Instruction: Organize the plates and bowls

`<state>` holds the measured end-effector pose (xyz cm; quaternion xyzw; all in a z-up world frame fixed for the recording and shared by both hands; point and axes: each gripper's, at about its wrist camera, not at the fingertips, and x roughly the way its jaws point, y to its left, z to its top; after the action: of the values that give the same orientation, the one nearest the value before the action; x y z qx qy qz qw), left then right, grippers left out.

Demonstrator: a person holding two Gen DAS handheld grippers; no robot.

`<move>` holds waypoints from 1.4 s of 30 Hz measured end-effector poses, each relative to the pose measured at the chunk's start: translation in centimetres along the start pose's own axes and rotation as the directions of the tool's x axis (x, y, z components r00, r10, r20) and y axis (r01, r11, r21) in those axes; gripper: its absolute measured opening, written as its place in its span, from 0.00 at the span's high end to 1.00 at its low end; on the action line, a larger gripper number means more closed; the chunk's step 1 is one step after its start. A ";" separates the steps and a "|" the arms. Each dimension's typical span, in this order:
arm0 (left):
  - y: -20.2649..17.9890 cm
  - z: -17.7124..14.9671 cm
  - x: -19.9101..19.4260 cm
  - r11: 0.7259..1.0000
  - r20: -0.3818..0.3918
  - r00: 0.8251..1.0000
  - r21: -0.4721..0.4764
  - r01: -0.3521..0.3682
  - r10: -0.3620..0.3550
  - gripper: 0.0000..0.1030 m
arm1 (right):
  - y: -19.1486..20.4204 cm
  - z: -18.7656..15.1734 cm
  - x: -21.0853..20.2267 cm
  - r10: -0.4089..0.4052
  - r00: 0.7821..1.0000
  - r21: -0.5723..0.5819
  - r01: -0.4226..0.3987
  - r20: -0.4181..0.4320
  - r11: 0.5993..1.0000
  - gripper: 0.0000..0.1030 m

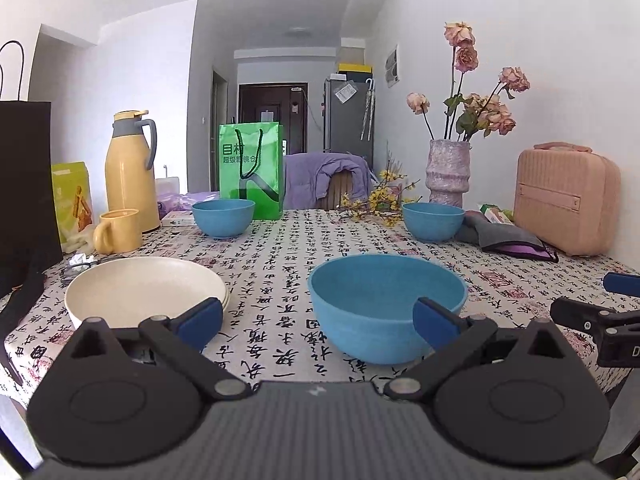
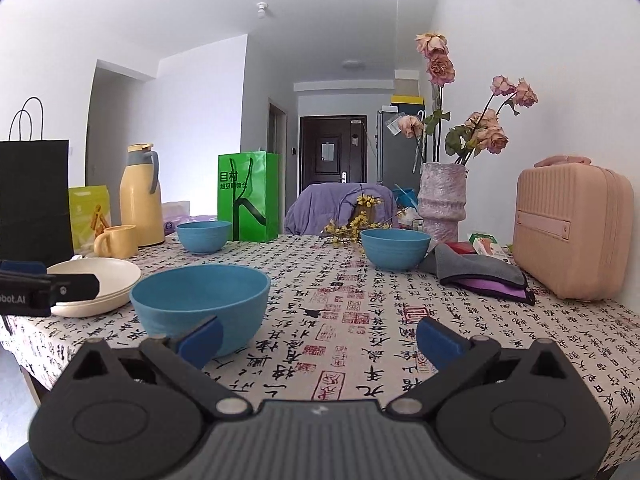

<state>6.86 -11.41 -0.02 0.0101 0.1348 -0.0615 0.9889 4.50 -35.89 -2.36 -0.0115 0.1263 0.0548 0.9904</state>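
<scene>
A near blue bowl [image 1: 384, 304] [image 2: 200, 300] stands upright near the table's front edge. Stacked cream plates [image 1: 144, 292] [image 2: 100, 284] lie to its left. Two more blue bowls stand further back, one on the left [image 1: 223, 218] [image 2: 204, 236] and one on the right [image 1: 433, 221] [image 2: 395, 249]. My left gripper [image 1: 318, 322] is open and empty, just in front of the near bowl and the plates. My right gripper [image 2: 320, 338] is open and empty, to the right of the near bowl; part of it shows in the left wrist view [image 1: 592, 316].
The table has a calligraphy-print cloth [image 2: 360, 320]. At the back left stand a black bag [image 1: 24, 184], a yellow thermos [image 1: 130, 172], a yellow mug [image 1: 118, 230] and a green bag [image 1: 251, 170]. At the right are a vase of flowers [image 1: 448, 172], a pink case [image 1: 566, 208] and folded cloths [image 2: 480, 276].
</scene>
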 end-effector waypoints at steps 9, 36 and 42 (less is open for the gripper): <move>-2.4 5.1 5.0 0.998 -0.065 0.996 0.020 0.063 -0.061 0.00 | -4.9 3.7 3.6 -0.039 0.999 0.028 0.039 -0.031 0.999 0.00; -9.7 19.1 43.2 0.936 -0.464 0.814 -0.206 0.284 -0.349 0.11 | -22.2 17.4 37.9 0.010 0.934 0.215 0.071 -0.358 0.974 0.37; -12.0 18.0 51.3 0.938 -0.537 0.770 -0.232 0.257 -0.344 0.38 | -23.2 15.9 45.2 0.004 0.893 0.232 0.113 -0.451 0.966 0.54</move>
<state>59.16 -30.03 3.57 -0.0655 0.4279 -0.2033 0.8782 54.54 -53.56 1.84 0.0983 0.3561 0.0063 0.9292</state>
